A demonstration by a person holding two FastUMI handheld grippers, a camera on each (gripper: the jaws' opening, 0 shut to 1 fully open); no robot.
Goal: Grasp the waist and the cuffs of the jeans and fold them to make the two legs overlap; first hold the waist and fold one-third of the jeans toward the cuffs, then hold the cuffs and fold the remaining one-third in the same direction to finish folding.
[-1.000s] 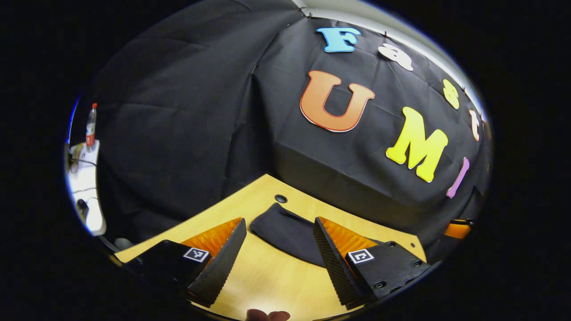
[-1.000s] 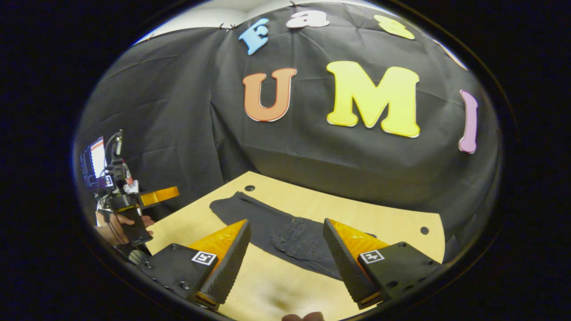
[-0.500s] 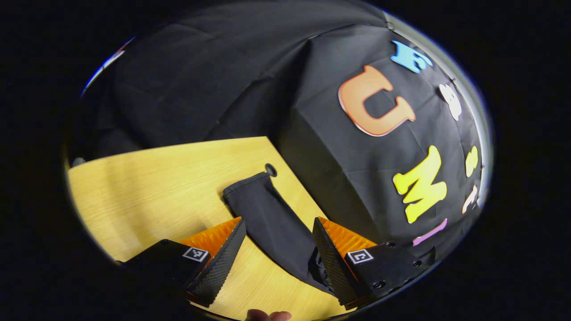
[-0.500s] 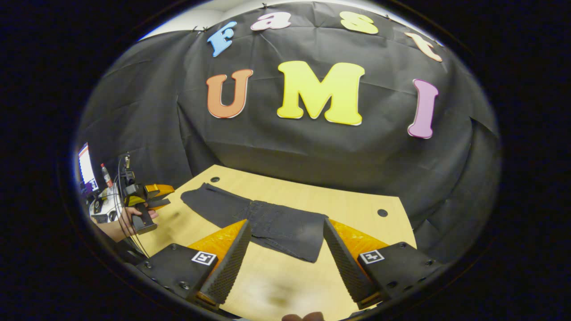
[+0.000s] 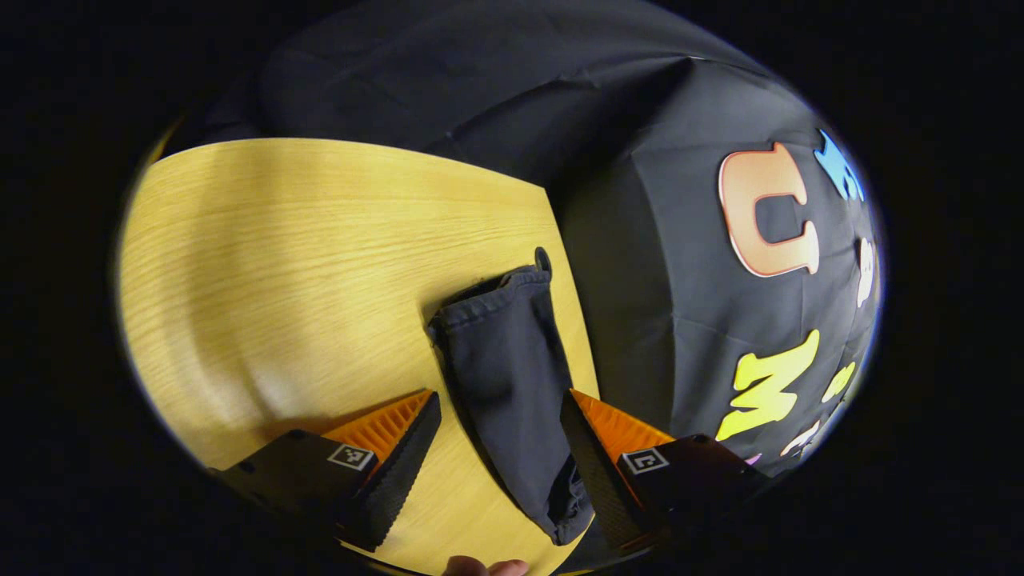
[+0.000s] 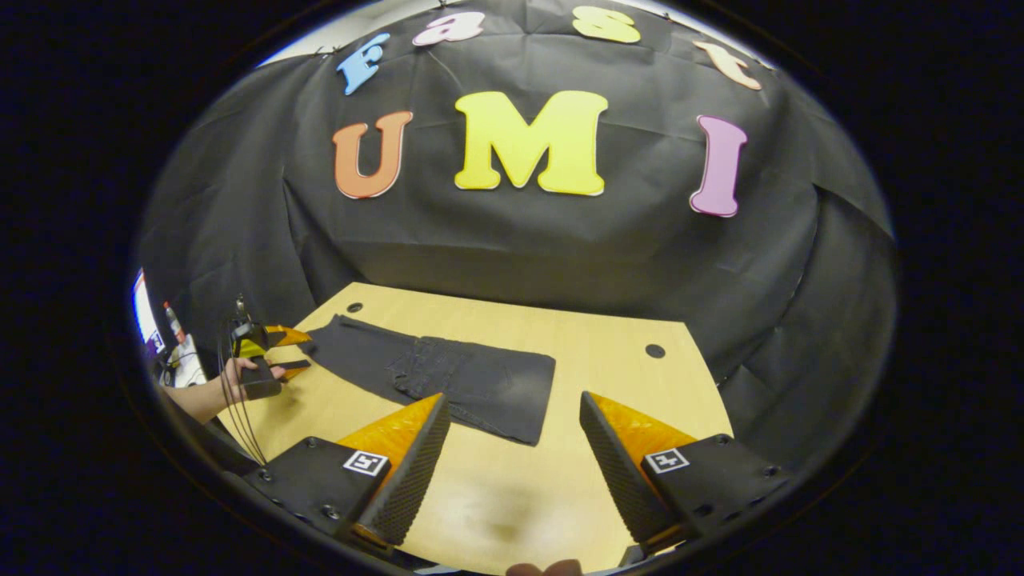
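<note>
Since a second ago the left gripper (image 5: 500, 448) has swung round and dropped toward the cuffs (image 5: 492, 292); in the left gripper view the trouser leg now runs from centre frame down between its fingers, where before it sat small beyond the tips. The right gripper (image 6: 512, 464) has panned toward the waist (image 6: 512, 392), so the jeans (image 6: 432, 376) now sit left of centre in the right gripper view.

Jaws: both spread wide, holding nothing. The left straddles the leg near the cuffs. The right hovers over bare table (image 6: 624, 376), with the waist edge just beyond its left finger.

Jeans lie flat and lengthwise along the far edge of the table, cuffs near the hole at upper left in the right gripper view, waist toward centre. They look one leg wide, so possibly already halved; can't confirm.

To do this step well, my read:
- Right gripper needs to shift left and down to the waist edge, taking both layers.
- Left should pinch at the cuff hem, not mid-leg.
- Close both before lifting, keep the fabric taut, and lift low so the layers don't slide.
</note>
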